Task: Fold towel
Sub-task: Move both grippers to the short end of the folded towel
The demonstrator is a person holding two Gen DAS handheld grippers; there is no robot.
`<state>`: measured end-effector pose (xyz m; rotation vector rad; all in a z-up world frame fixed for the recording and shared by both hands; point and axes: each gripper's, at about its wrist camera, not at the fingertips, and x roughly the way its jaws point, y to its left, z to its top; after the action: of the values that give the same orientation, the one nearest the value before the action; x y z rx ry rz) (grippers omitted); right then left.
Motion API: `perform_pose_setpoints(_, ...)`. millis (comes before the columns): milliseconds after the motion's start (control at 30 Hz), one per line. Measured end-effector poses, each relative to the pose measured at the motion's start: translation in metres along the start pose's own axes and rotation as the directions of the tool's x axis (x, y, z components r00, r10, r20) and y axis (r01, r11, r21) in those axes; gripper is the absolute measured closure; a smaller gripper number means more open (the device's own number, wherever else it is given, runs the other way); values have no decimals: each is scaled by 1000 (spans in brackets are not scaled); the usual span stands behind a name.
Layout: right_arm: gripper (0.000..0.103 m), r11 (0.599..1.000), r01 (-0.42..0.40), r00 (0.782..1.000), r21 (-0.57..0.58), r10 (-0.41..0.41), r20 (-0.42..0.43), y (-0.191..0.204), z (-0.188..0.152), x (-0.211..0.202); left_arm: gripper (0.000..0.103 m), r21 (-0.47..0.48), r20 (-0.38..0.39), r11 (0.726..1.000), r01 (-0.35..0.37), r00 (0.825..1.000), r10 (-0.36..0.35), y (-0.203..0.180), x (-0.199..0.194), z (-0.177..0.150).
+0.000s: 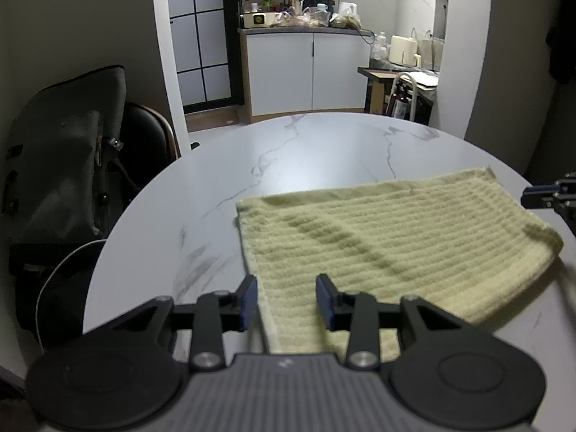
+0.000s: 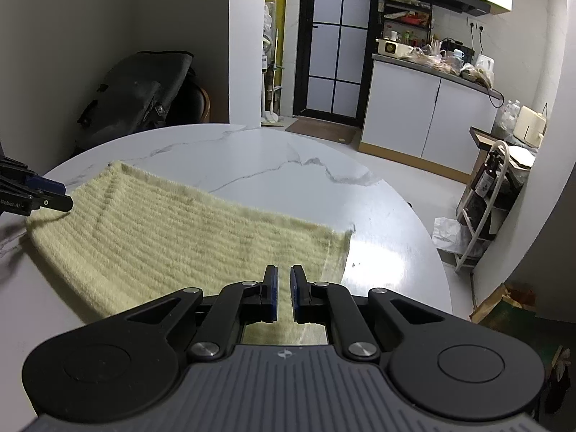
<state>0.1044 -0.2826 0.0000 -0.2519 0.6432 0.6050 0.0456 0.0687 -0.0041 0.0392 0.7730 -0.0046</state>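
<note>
A pale yellow ribbed towel (image 1: 388, 237), already folded over, lies flat on a round white marble table (image 1: 324, 144). The left gripper (image 1: 287, 300) hovers over the towel's near left edge, its jaws apart and gripping nothing. The right gripper (image 2: 283, 293) is clenched nearly closed over the towel's near right corner, with no cloth visibly pinched.

Both wrist views low, sharing towel (image 1: 378, 237)

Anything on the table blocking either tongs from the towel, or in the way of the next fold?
Nothing visible. The left tongs stand open over the towel at its near edge; the right tongs are almost shut above its other end. The table beyond shows bare marble.
</note>
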Motion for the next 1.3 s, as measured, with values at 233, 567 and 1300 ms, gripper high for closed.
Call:
perform_pose_setpoints(233, 94, 1000, 16, 1000, -3, -16, -20, 5, -14, -5, 48, -21, 4, 1000, 8, 1000, -8, 1, -7, -15)
perform_pose_setpoints(567, 64, 999, 48, 999, 19, -48, -18, 4, -28, -15, 50, -19, 7, 1000, 16, 1000, -15, 0, -14, -24)
perform_pose_setpoints(1300, 64, 997, 61, 998, 48, -60, -26, -1, -49, -45, 67, 92, 80, 988, 127, 988, -135, -43, -35, -17)
